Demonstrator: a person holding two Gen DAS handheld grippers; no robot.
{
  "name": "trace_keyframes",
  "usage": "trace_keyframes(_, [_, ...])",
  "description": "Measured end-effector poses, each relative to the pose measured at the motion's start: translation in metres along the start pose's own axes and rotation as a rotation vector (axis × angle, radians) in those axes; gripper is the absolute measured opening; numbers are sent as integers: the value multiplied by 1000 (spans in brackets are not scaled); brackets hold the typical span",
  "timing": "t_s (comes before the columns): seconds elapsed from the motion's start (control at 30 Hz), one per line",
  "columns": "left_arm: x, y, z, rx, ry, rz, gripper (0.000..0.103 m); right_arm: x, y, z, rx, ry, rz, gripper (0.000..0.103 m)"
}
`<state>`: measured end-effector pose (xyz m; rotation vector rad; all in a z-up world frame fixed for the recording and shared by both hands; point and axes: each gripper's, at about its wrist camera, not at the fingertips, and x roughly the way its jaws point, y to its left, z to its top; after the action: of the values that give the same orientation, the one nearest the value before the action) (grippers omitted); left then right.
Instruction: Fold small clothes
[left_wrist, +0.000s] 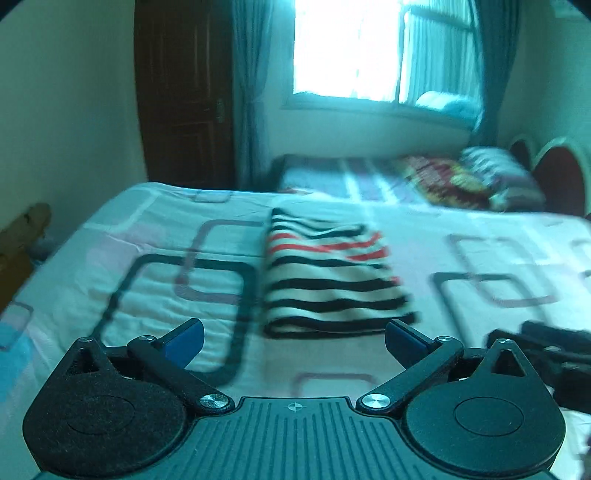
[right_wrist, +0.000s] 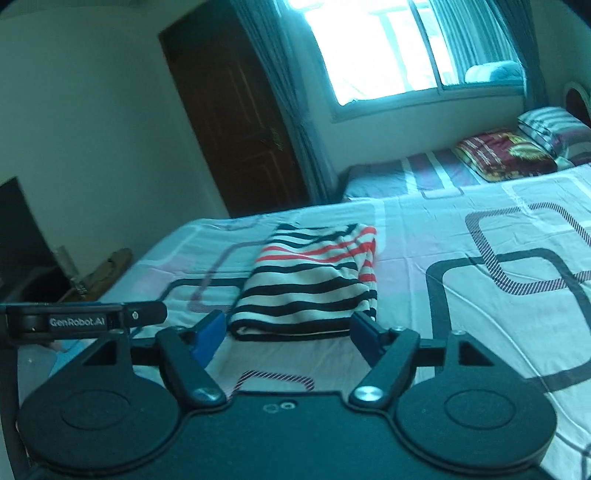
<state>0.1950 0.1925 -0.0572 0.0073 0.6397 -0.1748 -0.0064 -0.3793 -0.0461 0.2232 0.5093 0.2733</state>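
We see our left black plastic hand-held gripper (left_wrist: 294, 338) with blue pads (left_wrist: 184, 345), silver screws, ribbed base; our right hand-held gripper (right_wrist: 287, 334) matches; "GenRobot.AI" marks the left one's side.

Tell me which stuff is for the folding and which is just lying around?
For the folding: striped garment, left gripper, right gripper, both open and empty.

Just lying around: bedsheet, red blanket, pillow, curtains, door.

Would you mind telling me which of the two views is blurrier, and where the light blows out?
Left wrist view: motion-smeared, the striped garment and bedsheet soft; window blown out white. Right wrist view: sharper, garment stripes crisp, window still overexposed; both bend straight lines, with a teal cast.
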Motion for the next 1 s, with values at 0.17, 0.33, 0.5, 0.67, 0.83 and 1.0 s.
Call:
trace_keyframes(0.17, [-43, -12, -15, -16, 33, 16, 103, -45, 3, -1, -9, -8, 19, 87])
trace_keyframes(0.33, [-82, -26, -28, 7, -36, 116, 103, -79, 6, -5, 35, -17, -18, 102])
trace_keyframes(0.5, [-99, -44, -34, 37, -25, 148, 103, -101, 18, -5, 3, -35, -158, 102])
trace_keyframes(0.67, [-113, -55, -41, 16, -11, 110, 103, -117, 30, -8, -101, -68, -207, 102])
trace_keyframes(0.83, [-121, -64, -47, 17, -10, 106, 103, -125, 26, -10, -91, -78, -245, 102])
trace_keyframes(1.0, [-124, -66, -48, 10, 2, 106, 103, -133, 22, -11, -79, -81, -257, 102])
